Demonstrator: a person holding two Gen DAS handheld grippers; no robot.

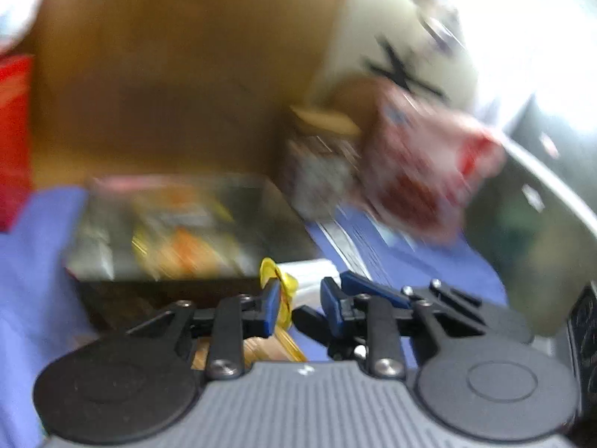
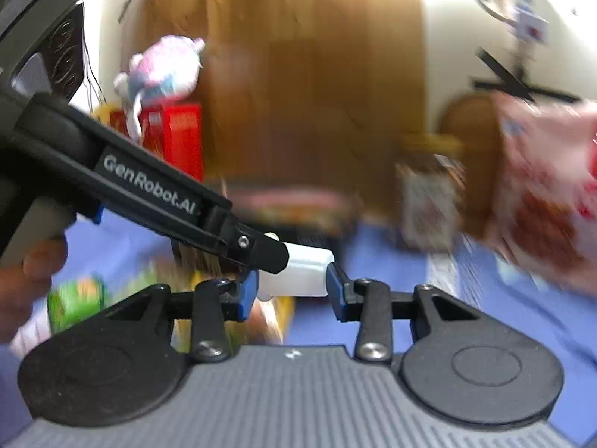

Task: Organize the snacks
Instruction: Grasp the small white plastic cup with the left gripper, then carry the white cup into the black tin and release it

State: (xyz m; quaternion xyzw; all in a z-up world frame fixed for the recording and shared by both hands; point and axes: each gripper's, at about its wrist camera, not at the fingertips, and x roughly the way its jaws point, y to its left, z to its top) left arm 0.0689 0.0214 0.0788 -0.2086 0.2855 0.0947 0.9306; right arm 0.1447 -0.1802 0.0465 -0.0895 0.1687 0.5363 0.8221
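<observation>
Holding both grippers close over the blue cloth (image 1: 33,261), you have a white packet (image 2: 298,274) sitting between the parted fingers of your right gripper (image 2: 293,287); whether they pinch it is lost in blur. Your left gripper (image 1: 300,304) is narrowly parted with a yellow wrapper (image 1: 278,283) against its left finger, probably to steady the pair. A dark tray (image 1: 179,224) of snacks waits just beyond, likely their destination, with a jar (image 2: 429,194) and a red-and-white bag (image 2: 548,194) to the far right.
</observation>
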